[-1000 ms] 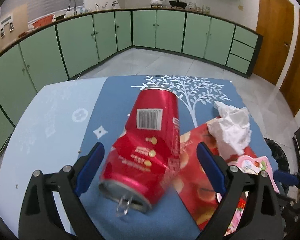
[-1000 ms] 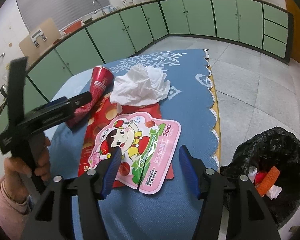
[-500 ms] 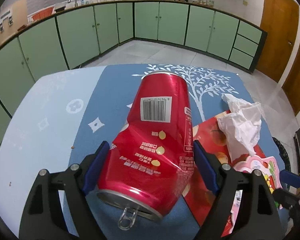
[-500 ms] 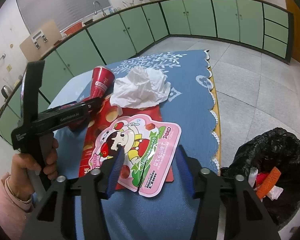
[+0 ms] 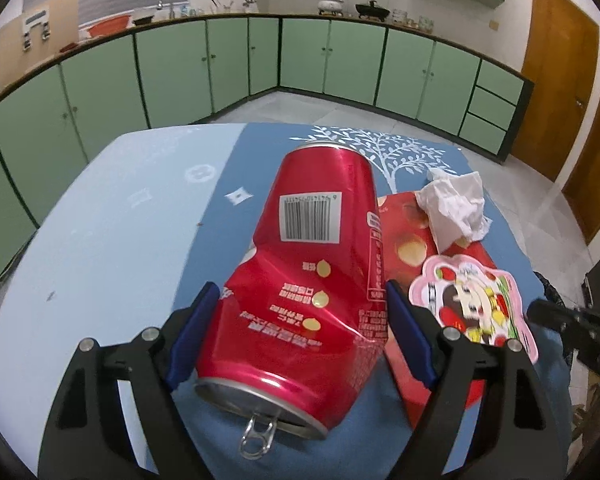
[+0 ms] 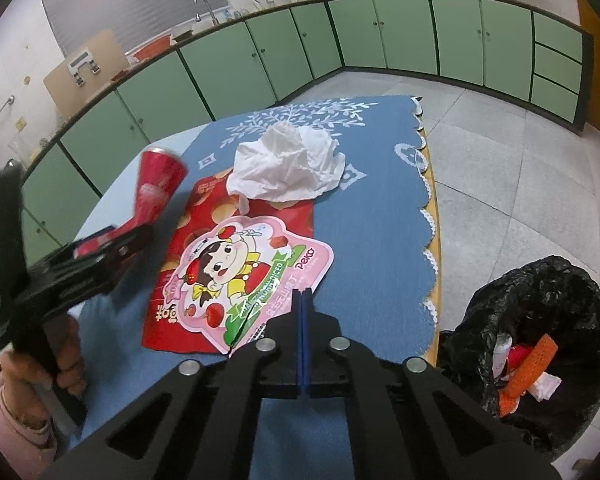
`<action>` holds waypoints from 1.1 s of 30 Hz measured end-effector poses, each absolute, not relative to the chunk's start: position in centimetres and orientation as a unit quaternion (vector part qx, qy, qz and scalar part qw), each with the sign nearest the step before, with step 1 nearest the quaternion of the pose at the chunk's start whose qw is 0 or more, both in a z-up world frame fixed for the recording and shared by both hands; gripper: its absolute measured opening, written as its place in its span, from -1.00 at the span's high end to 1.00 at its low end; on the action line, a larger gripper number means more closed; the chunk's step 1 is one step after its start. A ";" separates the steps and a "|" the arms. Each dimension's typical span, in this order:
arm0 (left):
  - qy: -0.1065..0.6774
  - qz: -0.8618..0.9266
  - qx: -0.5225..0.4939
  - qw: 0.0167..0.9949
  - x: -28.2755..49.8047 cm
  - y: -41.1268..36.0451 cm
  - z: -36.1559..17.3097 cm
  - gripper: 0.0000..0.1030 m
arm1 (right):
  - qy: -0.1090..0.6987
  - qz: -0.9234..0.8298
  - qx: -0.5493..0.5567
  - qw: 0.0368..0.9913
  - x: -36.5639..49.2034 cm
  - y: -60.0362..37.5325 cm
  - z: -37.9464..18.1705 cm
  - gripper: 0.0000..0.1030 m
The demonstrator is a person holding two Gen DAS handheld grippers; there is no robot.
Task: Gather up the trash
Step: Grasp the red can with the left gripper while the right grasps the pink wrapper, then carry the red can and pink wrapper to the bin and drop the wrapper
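can (image 5: 320,272) left of wrapper (image 6: 252,276); tissue (image 6: 288,168) behind; bin (image 6: 540,320) right

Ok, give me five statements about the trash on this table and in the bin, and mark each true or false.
1. The red can stands upright. False: it lies on its side, dented, pull-tab end toward the camera.
2. The left gripper has the can between its fingers. True.
3. The right gripper is wide open. False: its jaws have just closed, on the edge of the pink snack wrapper.
4. The crumpled white tissue rests partly on the red snack bag. True.
5. The black-lined trash bin is empty. False: an orange piece and white scraps lie inside.
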State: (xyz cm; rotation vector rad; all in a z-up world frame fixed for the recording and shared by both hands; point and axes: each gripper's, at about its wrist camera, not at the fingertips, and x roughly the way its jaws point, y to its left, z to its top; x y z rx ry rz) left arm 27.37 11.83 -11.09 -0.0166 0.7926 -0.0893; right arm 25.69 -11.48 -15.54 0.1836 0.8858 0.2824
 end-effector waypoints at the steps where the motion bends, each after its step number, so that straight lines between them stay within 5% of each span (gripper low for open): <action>1: 0.384 -0.042 -0.006 0.922 26.8 12.0 -10.9 -0.55 | 0.428 0.137 0.089 0.889 25.6 -11.5 -15.5 0.99; 3: 0.382 -0.040 -0.004 0.923 26.1 12.1 -10.9 -0.55 | 0.430 0.138 0.092 0.887 25.3 -11.7 -15.3 0.88; 7: 0.384 -0.035 -0.001 0.923 25.2 12.3 -11.0 -0.54 | 0.425 0.131 0.083 0.892 25.1 -11.6 -14.9 0.09; 13: 0.385 -0.036 -0.005 0.922 25.0 12.6 -11.1 -0.54 | 0.437 0.139 0.081 0.885 27.4 -10.9 -15.8 -0.10; 16: 0.385 -0.035 -0.005 0.922 24.9 12.5 -11.1 -0.54 | 0.436 0.142 0.083 0.885 28.4 -10.7 -16.3 -0.10; 22: 0.390 -0.036 -0.007 0.920 25.2 12.7 -11.4 -0.54 | 0.428 0.136 0.065 0.891 28.5 -10.3 -16.5 0.66; 33: 0.367 -0.046 -0.008 0.929 24.3 11.9 -9.6 -0.54 | 0.365 0.132 0.076 0.918 25.1 -12.2 -12.3 0.75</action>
